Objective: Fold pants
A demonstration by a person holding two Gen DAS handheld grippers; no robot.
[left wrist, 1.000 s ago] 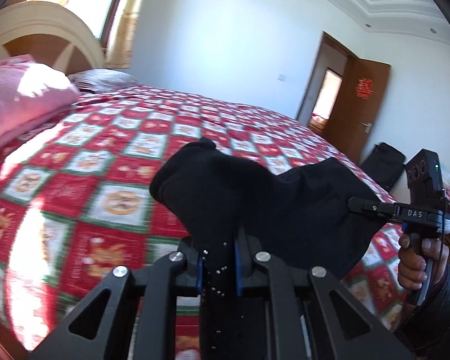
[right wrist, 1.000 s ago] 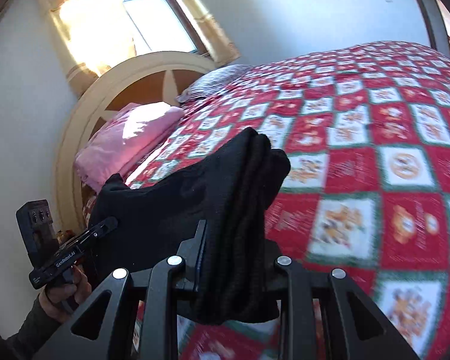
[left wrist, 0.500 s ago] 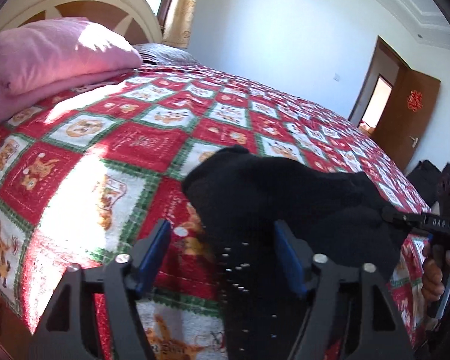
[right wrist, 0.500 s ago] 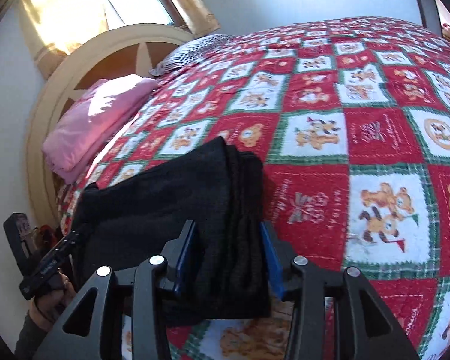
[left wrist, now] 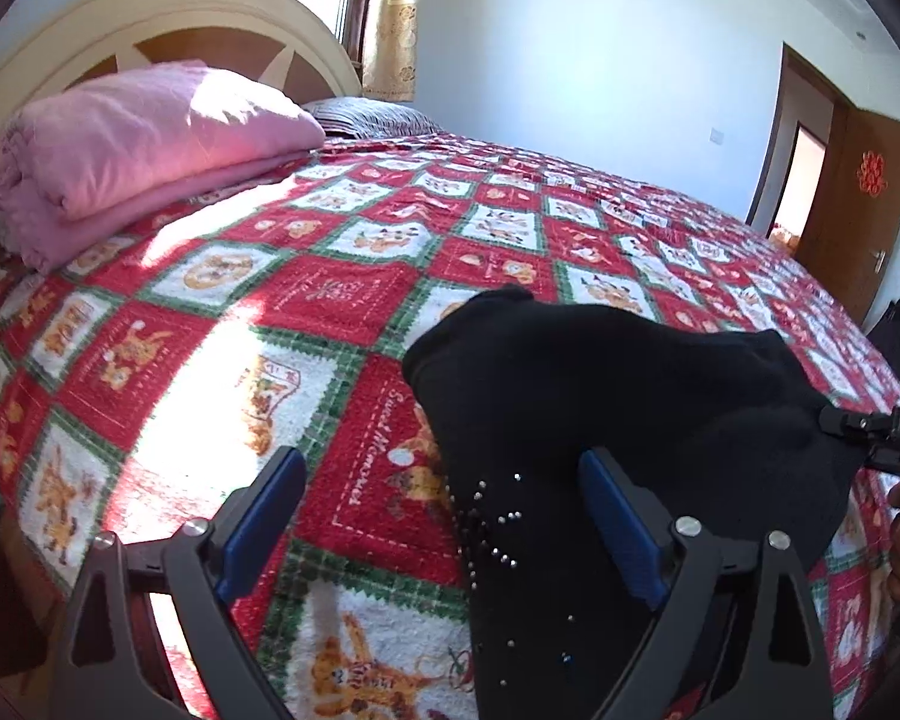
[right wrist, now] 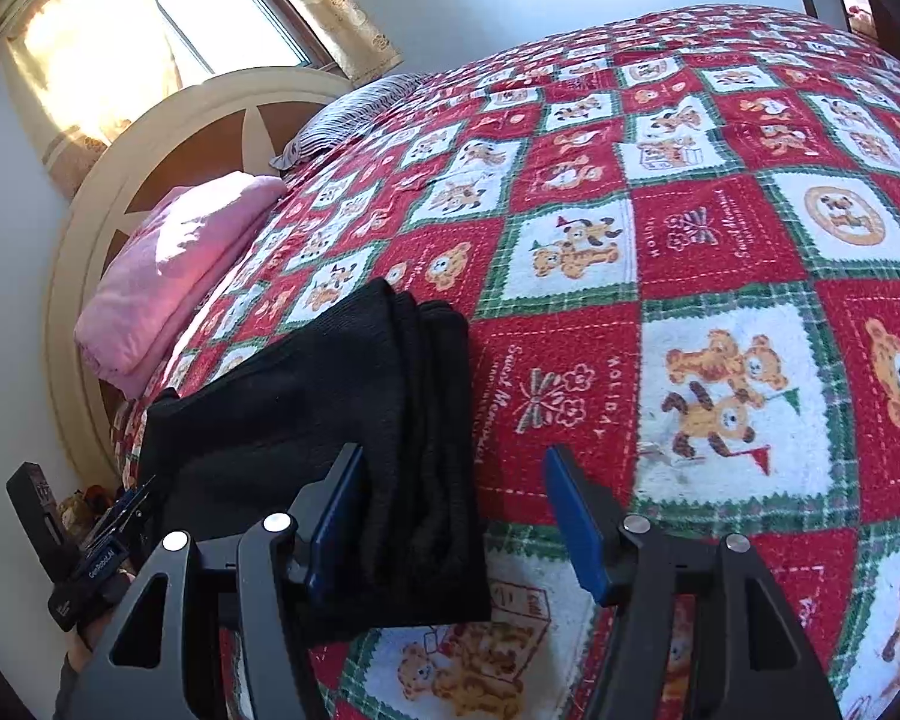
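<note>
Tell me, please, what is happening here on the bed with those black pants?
A person holding a gripper in each hand is folding black pants on a red patterned bedspread. The pants lie folded in a layered stack on the bedspread. The left gripper and right gripper both have their jaws open, each at one end of the bundle, clamping nothing. A folded pink blanket rests near the headboard.
</note>
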